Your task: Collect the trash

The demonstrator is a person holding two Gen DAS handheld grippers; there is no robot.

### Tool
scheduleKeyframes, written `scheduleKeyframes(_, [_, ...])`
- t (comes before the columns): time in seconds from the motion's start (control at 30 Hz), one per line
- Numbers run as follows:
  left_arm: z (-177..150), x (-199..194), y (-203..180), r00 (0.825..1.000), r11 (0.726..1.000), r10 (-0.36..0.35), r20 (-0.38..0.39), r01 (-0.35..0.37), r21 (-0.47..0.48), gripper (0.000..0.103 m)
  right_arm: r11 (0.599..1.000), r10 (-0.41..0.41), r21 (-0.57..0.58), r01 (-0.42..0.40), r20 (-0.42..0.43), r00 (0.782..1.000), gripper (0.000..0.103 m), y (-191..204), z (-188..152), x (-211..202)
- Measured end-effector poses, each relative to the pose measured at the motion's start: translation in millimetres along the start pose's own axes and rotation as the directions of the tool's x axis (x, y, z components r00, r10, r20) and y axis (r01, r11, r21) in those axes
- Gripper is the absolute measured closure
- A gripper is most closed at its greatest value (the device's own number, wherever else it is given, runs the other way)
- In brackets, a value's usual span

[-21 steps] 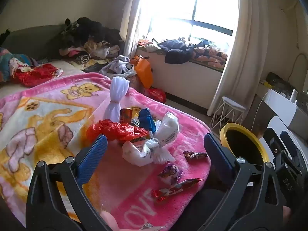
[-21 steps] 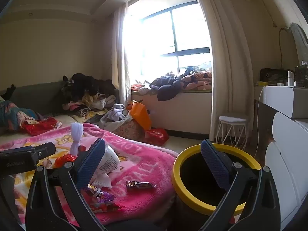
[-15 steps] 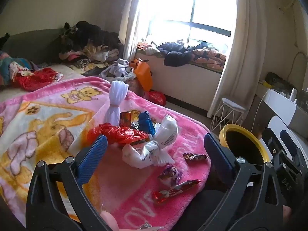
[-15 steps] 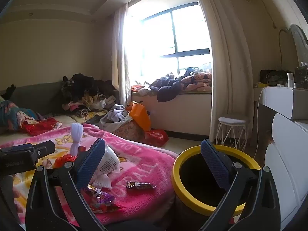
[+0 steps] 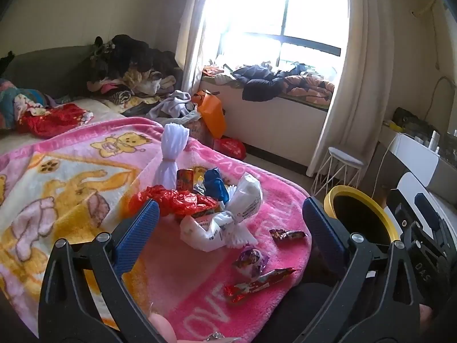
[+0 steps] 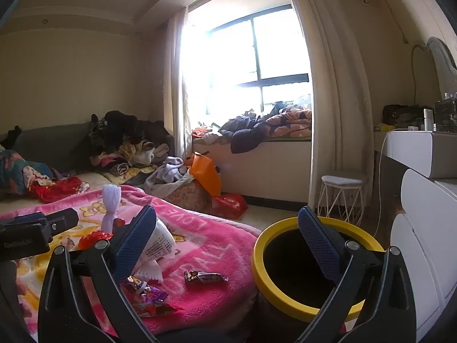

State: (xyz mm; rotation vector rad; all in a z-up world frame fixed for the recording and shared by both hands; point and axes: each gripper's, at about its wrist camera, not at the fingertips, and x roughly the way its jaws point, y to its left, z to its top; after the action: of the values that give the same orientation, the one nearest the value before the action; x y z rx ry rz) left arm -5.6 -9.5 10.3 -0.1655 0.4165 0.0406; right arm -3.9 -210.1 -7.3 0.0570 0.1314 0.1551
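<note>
Trash lies heaped on a pink blanket (image 5: 71, 177): a white plastic bag (image 5: 225, 217), a red crumpled bag (image 5: 174, 200), a blue wrapper (image 5: 214, 184), a can (image 5: 184, 178) and a tied white bundle (image 5: 172, 154). Loose candy wrappers lie nearer: a brown one (image 5: 287, 233), a purple one (image 5: 251, 258), a red one (image 5: 257, 283). A black bin with a yellow rim (image 6: 288, 228) stands beside the bed. My left gripper (image 5: 228, 231) hangs open above the wrappers, holding nothing. My right gripper (image 6: 225, 234) is open and empty, its right finger over the bin mouth.
Clothes are piled at the bed's far end (image 5: 128, 68) and on the window seat (image 5: 274, 85). An orange bag (image 5: 211, 114) and a red bag (image 5: 230, 147) sit on the floor. A white wire stool (image 6: 341, 197) and a white dresser (image 6: 422, 214) stand right of the bin.
The left gripper has tipped slightly, so the trash heap sits a little higher in its view. The right view is nearly unchanged. Both grippers stay open and empty.
</note>
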Motion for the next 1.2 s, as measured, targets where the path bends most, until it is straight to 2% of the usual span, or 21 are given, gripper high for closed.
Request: scheduleKeyframes(1.2, [0.9, -1.4, -1.3, 1.000, 1.000, -0.009, -0.001, 0.009, -0.005, 0.011, 1.000, -0.011, -0.002, 0.011, 0.002, 1.000, 0.006, 0.7, 0.6, -1.9])
